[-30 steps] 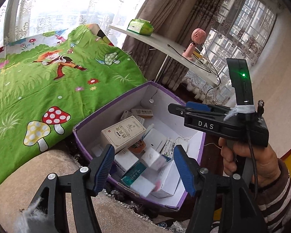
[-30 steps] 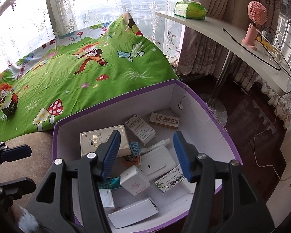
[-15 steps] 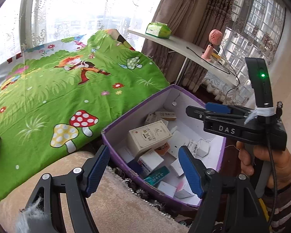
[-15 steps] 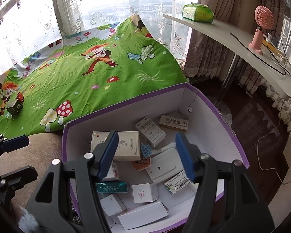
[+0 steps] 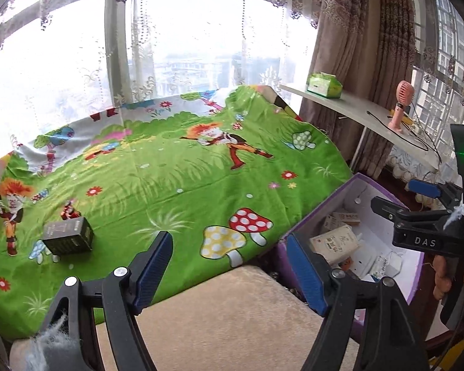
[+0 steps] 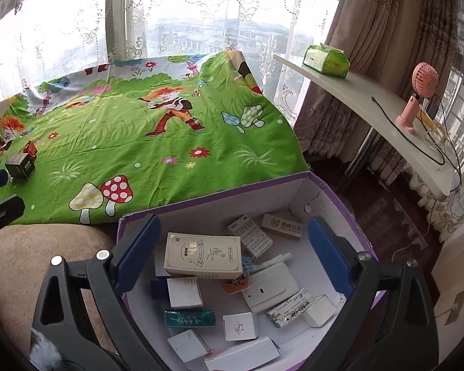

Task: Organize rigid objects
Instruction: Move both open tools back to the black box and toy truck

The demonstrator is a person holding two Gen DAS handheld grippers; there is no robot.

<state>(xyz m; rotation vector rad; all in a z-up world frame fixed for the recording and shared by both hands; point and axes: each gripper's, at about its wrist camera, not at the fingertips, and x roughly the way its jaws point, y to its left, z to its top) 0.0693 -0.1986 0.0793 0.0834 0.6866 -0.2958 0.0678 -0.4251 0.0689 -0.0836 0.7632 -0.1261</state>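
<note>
Swung away from the purple box [image 5: 321, 213] since the earlier frame, the left gripper [image 5: 229, 273], its empty jaws just opened wider, is pointed right of the dark box [image 5: 68, 235] lying broadside on the green sheet [image 5: 176, 185], while the right gripper [image 6: 232, 256], also empty and wide, is held over the purple box.

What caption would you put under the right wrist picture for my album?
Open right gripper hovering empty over a purple box full of little cartons, beside a green cartoon bedsheet.

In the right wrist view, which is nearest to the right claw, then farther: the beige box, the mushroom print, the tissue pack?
1. Beige box: in the purple box, between the open right claw fingers.
2. Mushroom print: left, on the green sheet.
3. Tissue pack: far right, on the shelf.
</note>
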